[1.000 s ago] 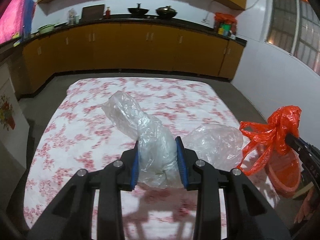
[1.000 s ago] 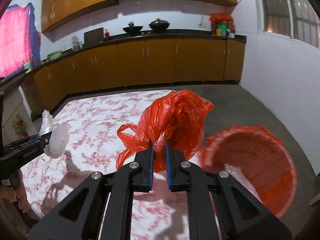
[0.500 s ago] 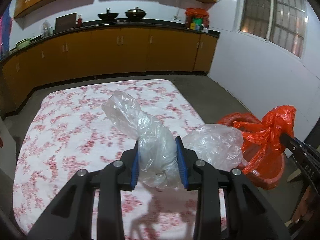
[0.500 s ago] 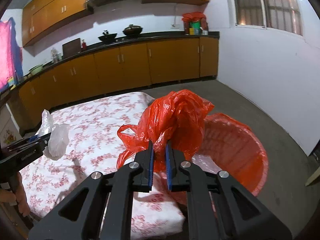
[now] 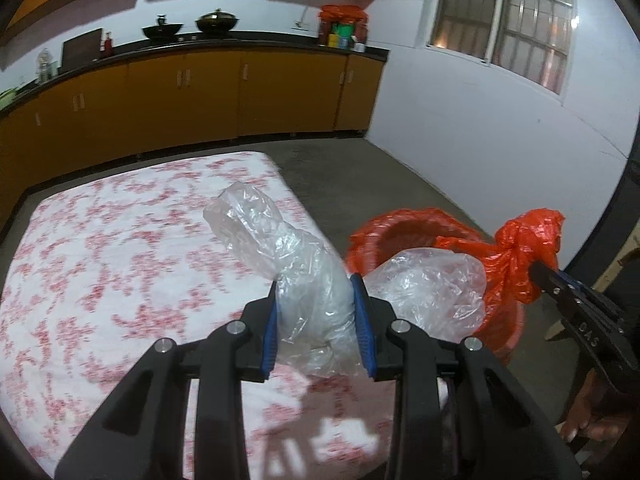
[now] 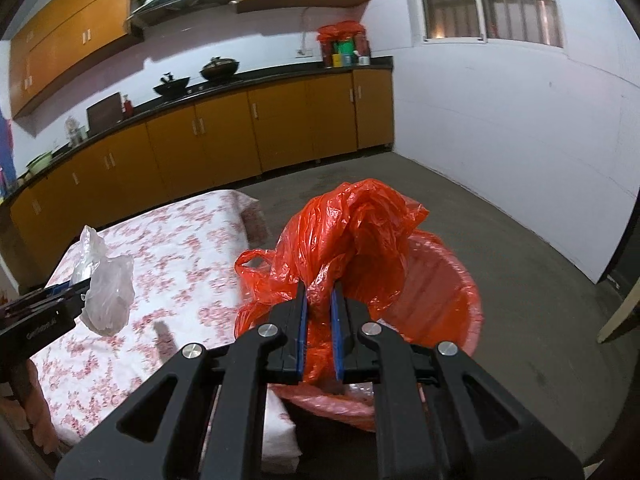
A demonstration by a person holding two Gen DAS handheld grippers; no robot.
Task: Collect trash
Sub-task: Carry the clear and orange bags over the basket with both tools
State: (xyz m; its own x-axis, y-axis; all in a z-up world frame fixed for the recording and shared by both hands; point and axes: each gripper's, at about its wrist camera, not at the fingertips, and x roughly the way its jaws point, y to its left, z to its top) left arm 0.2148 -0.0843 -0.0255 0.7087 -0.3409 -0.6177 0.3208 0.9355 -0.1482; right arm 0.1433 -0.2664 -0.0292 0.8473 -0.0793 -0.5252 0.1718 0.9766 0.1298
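Both tongs are swung rightward toward the red bin; the clear bag is clamped by the left tongs, the red bag by the right tongs.

Dim indoor light, motion-blurred tablecloth, fisheye-curved edges, dark corners

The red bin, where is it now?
In the right wrist view the red bin stands on the floor beside the floral table's right edge, directly behind the red bag held by the right gripper.
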